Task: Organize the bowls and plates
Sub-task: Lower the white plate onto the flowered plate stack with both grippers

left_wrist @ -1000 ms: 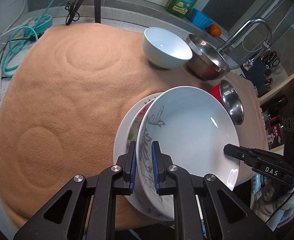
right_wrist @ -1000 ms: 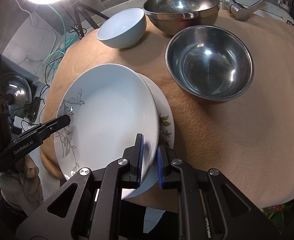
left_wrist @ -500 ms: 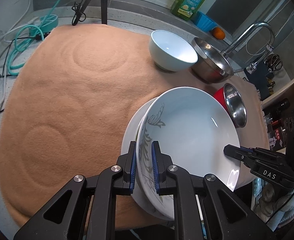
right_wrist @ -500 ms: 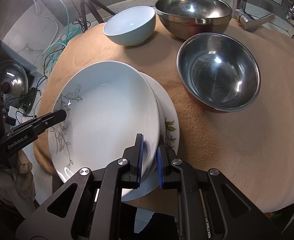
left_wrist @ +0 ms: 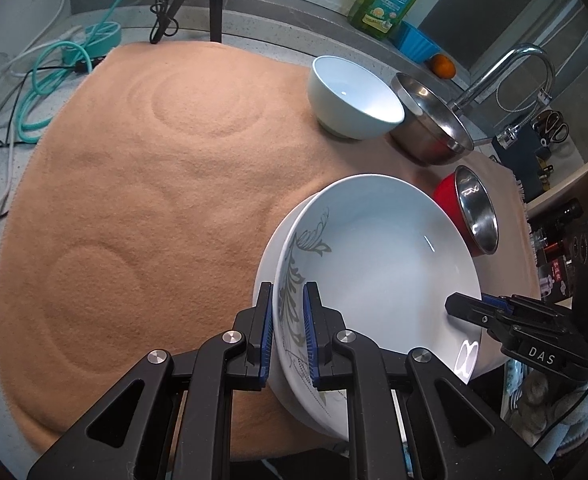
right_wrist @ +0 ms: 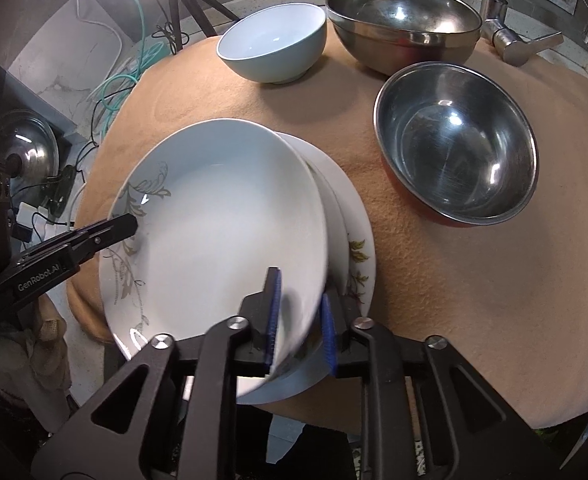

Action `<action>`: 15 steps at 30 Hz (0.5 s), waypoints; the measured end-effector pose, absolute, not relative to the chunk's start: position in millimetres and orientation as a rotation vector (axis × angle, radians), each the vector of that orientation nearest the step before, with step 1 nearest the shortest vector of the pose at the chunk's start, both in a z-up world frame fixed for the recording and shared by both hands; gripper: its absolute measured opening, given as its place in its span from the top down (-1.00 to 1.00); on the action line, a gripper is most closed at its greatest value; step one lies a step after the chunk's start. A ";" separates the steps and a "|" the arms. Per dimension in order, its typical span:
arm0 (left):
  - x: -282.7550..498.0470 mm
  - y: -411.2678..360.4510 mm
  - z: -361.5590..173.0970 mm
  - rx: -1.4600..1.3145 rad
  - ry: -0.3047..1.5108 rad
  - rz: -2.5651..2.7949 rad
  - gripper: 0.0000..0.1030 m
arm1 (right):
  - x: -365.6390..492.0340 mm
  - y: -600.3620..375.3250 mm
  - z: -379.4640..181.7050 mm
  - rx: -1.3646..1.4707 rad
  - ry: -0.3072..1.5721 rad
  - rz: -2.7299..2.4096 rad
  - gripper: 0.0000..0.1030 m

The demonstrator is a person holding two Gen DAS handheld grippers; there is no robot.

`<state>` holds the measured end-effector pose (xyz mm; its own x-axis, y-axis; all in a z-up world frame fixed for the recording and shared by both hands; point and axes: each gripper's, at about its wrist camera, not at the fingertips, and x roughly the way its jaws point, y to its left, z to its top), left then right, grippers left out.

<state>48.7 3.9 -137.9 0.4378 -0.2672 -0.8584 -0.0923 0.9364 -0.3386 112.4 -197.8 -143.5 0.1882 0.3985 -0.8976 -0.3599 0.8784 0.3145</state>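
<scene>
- Right gripper (right_wrist: 297, 312): jaws opening off the white leaf-patterned deep plate (right_wrist: 214, 224), clenched a second ago.
- Left gripper (left_wrist: 287, 330): still clamping its rim.
- Stacking on the floral plate (right_wrist: 357, 248) nearly done.

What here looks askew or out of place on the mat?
The leaf-patterned plate sits off-centre on the floral plate beneath it, leaning over that plate's left side. The left gripper clamps its rim, while the right gripper's jaws are opening around the opposite rim. Nothing looks spilled or broken.
</scene>
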 end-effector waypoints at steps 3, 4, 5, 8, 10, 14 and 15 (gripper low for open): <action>48.8 3.6 -138.6 -0.363 1.121 -0.114 0.76 | 110.8 -195.4 -143.3 0.051 1.270 0.540 0.29; 48.9 4.0 -138.8 -0.364 1.121 -0.116 0.76 | 111.0 -195.8 -143.5 0.057 1.271 0.541 0.27; 48.7 4.3 -138.8 -0.364 1.121 -0.117 0.76 | 111.6 -196.1 -143.6 0.065 1.274 0.541 0.26; 48.8 4.3 -138.7 -0.361 1.121 -0.119 0.76 | 113.4 -200.0 -145.2 0.100 1.283 0.543 0.26; 48.9 4.3 -138.6 -0.361 1.121 -0.119 0.76 | 114.5 -203.5 -146.1 0.125 1.289 0.543 0.26; 48.9 5.3 -139.1 -0.365 1.119 -0.123 0.76 | 117.3 -213.0 -146.1 0.187 1.291 0.539 0.26; 49.1 5.2 -139.4 -0.363 1.119 -0.123 0.76 | 118.4 -214.9 -146.9 0.204 1.295 0.542 0.26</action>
